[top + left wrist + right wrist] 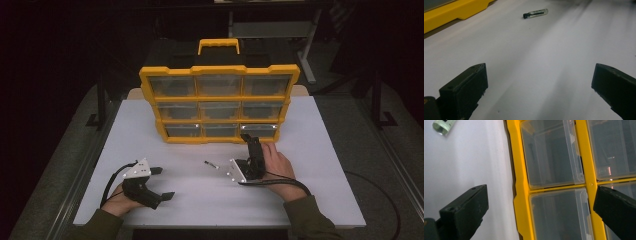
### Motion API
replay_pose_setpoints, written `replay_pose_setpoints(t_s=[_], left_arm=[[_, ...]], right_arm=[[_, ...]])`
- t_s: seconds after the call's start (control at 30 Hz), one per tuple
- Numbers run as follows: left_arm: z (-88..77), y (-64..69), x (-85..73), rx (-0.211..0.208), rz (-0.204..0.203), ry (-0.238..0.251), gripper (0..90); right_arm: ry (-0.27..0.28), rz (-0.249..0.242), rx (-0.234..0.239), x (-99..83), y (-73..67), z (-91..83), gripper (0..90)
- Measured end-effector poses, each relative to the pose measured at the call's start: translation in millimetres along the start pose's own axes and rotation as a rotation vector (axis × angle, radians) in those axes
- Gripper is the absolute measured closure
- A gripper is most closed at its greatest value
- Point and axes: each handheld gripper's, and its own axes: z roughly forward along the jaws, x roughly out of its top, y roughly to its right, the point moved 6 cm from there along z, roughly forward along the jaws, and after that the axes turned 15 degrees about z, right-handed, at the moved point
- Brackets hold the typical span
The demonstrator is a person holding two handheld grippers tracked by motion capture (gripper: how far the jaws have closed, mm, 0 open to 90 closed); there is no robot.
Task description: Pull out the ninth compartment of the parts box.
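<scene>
Both tongs [161,183] [248,141] agape, vial [211,164] between.

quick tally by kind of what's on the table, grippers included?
Yellow organizer case: 1
Clear drawers in that case: 9
Small clear vial with black cap: 1
Handheld grippers: 2, left gripper and right gripper, both open
Total: 13

We see a yellow organiser [220,105] with clear, greyish drawers [218,85]; a white table [320,165]; black grippers — left [162,183], right [248,141]; a clear vial [535,13], black-tipped.
</scene>
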Motion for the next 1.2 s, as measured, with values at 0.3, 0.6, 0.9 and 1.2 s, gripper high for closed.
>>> replay_pose_setpoints(t_s=[0.3, 0.6, 0.9, 1.2], left_arm=[[0.0, 0.2, 0.2, -0.001, -0.001, 0.002, 0.2], [-0.2, 0.2, 0.2, -0.001, -0.001, 0.001, 0.2], [-0.1, 0.1, 0.0, 0.0, 0.0, 0.0, 0.2], [-0.1, 0.1, 0.0, -0.002, 0.0, -0.002, 0.2]], right_arm=[[0.004, -0.05, -0.028, 0.4, -1.9, 0.3, 0.0], [0.008, -0.058, -0.04, 0.4, -2.7, -0.1, 0.0], [-0.01, -0.082, -0.078, -2.3, 0.3, 2.3, 0.0], [-0.024, -0.077, -0.101, -6.7, 4.8, 3.6, 0.0]])
